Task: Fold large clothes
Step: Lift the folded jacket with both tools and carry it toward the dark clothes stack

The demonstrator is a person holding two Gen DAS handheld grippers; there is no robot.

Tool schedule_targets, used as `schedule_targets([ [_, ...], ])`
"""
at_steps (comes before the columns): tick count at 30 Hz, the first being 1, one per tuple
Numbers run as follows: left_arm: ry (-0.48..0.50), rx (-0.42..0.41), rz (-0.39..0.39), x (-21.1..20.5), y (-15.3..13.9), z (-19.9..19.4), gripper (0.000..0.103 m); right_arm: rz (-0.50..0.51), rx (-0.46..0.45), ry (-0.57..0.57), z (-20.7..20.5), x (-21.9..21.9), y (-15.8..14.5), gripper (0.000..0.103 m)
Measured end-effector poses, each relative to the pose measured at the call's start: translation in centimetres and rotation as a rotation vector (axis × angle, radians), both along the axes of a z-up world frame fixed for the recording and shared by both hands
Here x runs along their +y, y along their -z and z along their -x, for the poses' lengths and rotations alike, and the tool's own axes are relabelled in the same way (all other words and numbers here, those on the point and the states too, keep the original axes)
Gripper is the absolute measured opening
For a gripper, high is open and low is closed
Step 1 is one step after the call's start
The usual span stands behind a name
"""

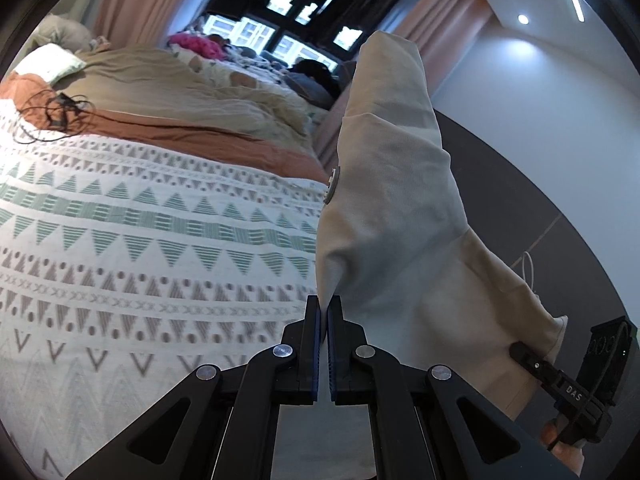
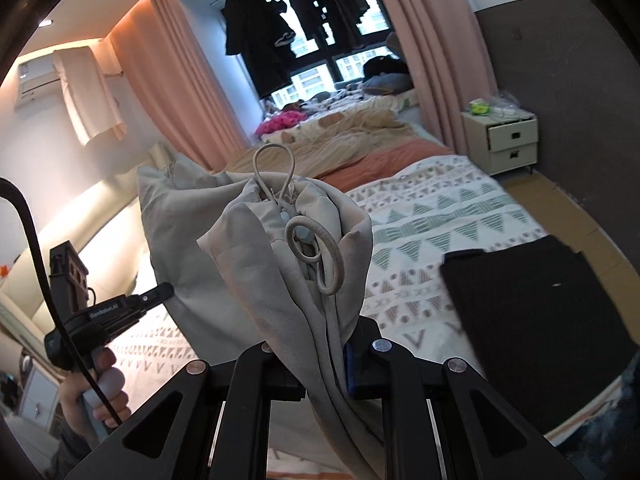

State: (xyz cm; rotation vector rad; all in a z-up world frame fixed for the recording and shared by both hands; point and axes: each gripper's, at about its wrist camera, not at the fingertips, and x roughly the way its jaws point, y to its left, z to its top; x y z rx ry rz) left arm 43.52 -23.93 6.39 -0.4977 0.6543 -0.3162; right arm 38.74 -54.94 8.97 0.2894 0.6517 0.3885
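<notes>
Both my left gripper (image 1: 323,320) and right gripper (image 2: 320,344) are pinched on this beige garment (image 1: 392,208). Soft, floppy, probably light. I'd hold the hems, not the drawcord (image 2: 316,252).

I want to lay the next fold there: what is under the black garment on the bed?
The black garment lies flat on the patterned bedspread, which shows all around it. Whatever is directly beneath is covered.

1. The garment (image 2: 256,240) hangs above the bed (image 2: 440,208), between the left gripper (image 1: 324,320) and the right gripper (image 2: 324,344).
2. A folded cloth (image 2: 532,304) lies on the bed, right of the garment.
3. A rumpled blanket (image 2: 352,132) lies behind, toward the window (image 2: 320,40).
4. A nightstand (image 2: 508,140) stands right of the bed.
</notes>
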Motion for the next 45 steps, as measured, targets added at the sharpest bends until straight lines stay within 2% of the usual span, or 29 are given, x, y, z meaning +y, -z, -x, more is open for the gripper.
schedule_targets([
  [8,0.116,-0.016,0.044,-8.8,-1.9,-0.7,0.002,0.087,-0.034,0.105,1.2,-7.3,-3.0,0.013],
  [18,0.267,-0.025,0.057,-18.1,-3.5,-0.2,0.002,0.169,-0.077,0.268,3.4,-15.4,-7.1,0.013],
  [25,0.350,-0.005,0.084,-22.4,-4.6,0.3,0.002,0.238,-0.095,0.350,5.1,-19.2,-9.7,0.013],
  [30,0.378,0.021,0.092,-24.0,-4.0,-0.4,0.002,0.256,-0.095,0.396,5.0,-21.6,-10.7,0.013],
  [35,0.367,0.078,0.083,-24.4,-1.9,-3.5,0.002,0.255,-0.066,0.404,1.6,-22.3,-9.7,0.013],
  [39,0.365,0.112,0.040,-24.8,-0.3,-6.7,0.002,0.256,-0.014,0.403,-2.0,-22.5,-7.3,0.013],
  [45,0.361,0.155,0.026,-24.5,3.3,-11.3,0.002,0.267,0.062,0.405,-8.1,-22.8,-3.9,0.013],
])
